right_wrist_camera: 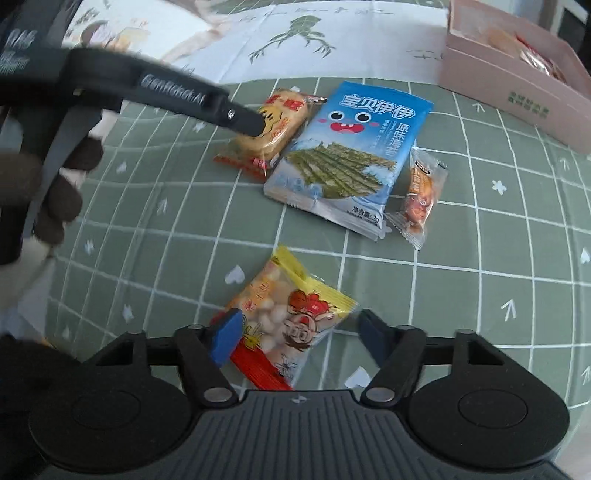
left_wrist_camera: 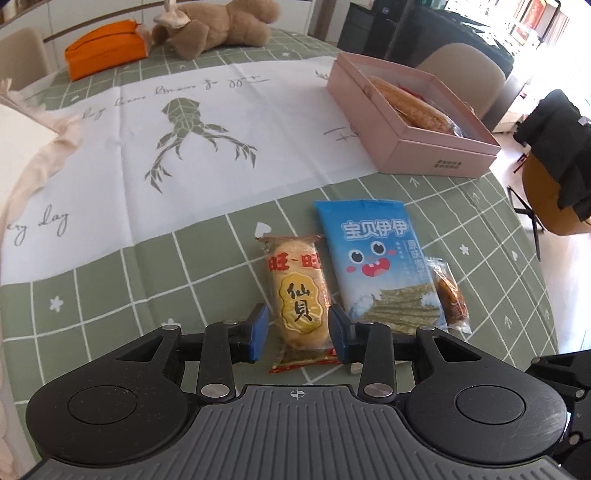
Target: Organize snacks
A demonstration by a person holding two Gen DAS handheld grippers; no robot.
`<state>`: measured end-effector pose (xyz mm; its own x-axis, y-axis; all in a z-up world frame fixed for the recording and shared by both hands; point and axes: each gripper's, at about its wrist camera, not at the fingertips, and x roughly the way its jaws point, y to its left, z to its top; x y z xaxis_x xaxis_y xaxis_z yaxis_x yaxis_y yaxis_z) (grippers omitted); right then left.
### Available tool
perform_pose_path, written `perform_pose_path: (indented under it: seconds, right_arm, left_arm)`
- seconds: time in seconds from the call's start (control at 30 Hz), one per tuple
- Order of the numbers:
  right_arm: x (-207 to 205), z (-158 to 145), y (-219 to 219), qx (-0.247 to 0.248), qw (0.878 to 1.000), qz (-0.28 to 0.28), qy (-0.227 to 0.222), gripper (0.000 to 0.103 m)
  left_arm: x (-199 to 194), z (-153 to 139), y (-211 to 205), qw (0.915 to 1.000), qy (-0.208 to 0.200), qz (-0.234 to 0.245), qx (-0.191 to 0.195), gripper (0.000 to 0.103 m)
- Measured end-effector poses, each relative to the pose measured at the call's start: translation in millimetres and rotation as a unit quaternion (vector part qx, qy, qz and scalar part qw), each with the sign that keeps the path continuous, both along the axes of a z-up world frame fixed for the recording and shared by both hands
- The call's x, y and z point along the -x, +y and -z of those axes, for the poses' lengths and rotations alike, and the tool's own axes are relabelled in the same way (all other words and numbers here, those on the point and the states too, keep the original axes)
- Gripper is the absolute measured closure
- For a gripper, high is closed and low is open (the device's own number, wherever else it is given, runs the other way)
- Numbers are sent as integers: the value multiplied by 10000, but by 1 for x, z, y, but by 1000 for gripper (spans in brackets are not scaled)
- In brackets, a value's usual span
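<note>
The left gripper point(left_wrist_camera: 298, 328) has its blue pads point(left_wrist_camera: 258, 328) spread either side of the rice cracker packet point(left_wrist_camera: 299, 299), one pad clear of the wrapper and the other at its edge beside the seaweed, so the jaws stand wide and nothing is yet pinched; I judge this the lining-up before a close. The right gripper point(right_wrist_camera: 297, 339) is likewise wide, its pads set around the yellow packet of small round biscuits point(right_wrist_camera: 284, 317), which lies flat on the tablecloth point(right_wrist_camera: 147, 206) with its red end towards the camera. Both packets lie lengthwise between the fingers, which suits a grip across the narrow width. Beyond the left jaws, the rice cracker lies just beside the blue seaweed snack pouch point(left_wrist_camera: 376, 254), and a small orange-wrapped snack point(left_wrist_camera: 448, 291) peeks from under that pouch's far edge; in the right wrist view the three sit as a close row. Further out stands the open pink box point(left_wrist_camera: 436, 151), which already holds wrapped snacks and is, I judge, the place these are bound for. By count: four loose snack packets on the cloth, one box, two grippers. At the table's far edge lie one brown plush toy point(left_wrist_camera: 221, 26) and one orange pouch point(left_wrist_camera: 103, 48), apart from the work.
</note>
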<state>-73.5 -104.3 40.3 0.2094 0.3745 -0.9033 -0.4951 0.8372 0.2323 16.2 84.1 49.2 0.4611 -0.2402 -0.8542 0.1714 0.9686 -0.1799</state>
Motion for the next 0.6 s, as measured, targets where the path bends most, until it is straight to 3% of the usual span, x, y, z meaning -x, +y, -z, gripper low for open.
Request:
perform_pose_path:
  seconds: [0.07,0.27,0.43,0.6]
  right_arm:
    - [-2,-2,-4,13,10000,4,-76,54]
    - [-25,-9,-34,335,9958,653,-539,54]
    - [-48,2,-64,791,9831,1481,-731,54]
    - [-48,1,-86,437,9800,1860,-548,44]
  left_arm:
    - [0,1,-3,10000,5,19,0,63]
    - [-3,3,-9,10000,20,27,-61,63]
    - [-12,9,-9,9999,55,-81,-99,61]
    - [-22,18,-13,9998,147,-85,-121,59]
